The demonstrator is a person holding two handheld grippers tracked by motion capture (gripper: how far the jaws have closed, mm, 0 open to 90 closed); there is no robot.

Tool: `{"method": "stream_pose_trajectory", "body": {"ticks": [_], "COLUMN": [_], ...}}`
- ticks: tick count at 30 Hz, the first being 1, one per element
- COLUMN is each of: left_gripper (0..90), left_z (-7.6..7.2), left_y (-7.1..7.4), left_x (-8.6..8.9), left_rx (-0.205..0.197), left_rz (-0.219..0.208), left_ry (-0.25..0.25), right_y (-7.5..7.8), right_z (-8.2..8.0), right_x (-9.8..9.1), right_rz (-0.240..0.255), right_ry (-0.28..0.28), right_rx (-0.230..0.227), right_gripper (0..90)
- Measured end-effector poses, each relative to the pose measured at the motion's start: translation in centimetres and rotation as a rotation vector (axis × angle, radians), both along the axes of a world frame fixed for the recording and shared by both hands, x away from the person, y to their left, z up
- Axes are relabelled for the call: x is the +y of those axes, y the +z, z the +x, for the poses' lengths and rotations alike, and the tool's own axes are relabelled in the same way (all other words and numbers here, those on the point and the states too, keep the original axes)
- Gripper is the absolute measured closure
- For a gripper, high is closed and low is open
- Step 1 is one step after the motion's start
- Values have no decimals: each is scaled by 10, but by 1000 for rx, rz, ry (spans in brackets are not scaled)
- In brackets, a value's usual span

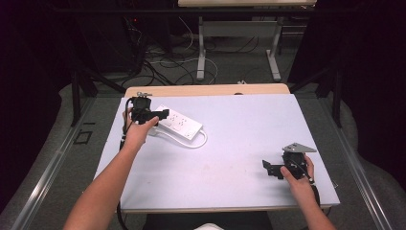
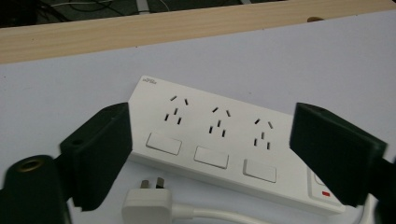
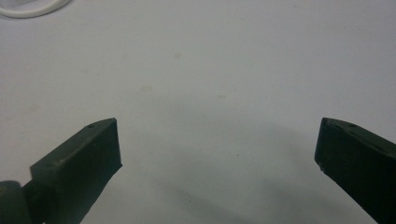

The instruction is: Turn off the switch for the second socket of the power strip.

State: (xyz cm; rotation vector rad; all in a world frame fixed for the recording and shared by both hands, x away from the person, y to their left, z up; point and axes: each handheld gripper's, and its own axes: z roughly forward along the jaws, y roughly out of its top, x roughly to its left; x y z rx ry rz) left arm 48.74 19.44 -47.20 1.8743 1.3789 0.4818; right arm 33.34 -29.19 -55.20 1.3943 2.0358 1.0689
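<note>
White power strip [image 1: 179,123] lay at far left of light table surface [image 1: 239,143], angled, three socket groups and three switches facing up. Its white plug [image 2: 147,207] and cord [image 1: 198,143] lay on near side of strip. Left gripper [image 1: 163,114] was at strip's left end, jaws spread wide to either side of strip body, not seen clamping it. Right gripper [image 1: 269,167] sat at near right of table, well apart from strip, jaws spread wide over bare surface, holding nothing.
</note>
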Motion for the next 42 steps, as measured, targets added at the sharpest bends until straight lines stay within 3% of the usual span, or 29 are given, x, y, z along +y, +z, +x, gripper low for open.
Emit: {"method": "stream_pose_trajectory", "body": {"ticks": [2, 6, 14, 19, 26, 42], "left_gripper": [4, 2, 3, 3, 2, 5], "left_z": [-2, -7, -20, -29, -43, -79], "left_y": [1, 3, 11, 16, 22, 22], "left_x": [0, 1, 1, 1, 4, 22], "left_rx": [2, 8, -4, -15, -51, -59], "left_rz": [-12, -15, -60, -53, -63, -102], "left_ry": [-5, -19, -63, -93, -104, -121], "right_y": [0, 0, 0, 0, 1, 1], "right_z": [0, 0, 0, 0, -1, -1], "right_x": [0, 0, 0, 0, 1, 1], "right_rz": [-1, 2, 2, 1, 6, -3], "right_ry": [1, -2, -4, -6, -6, -3], "right_rx": [-1, 1, -1, -1, 1, -3], "right_gripper": [0, 0, 0, 0, 0, 0]}}
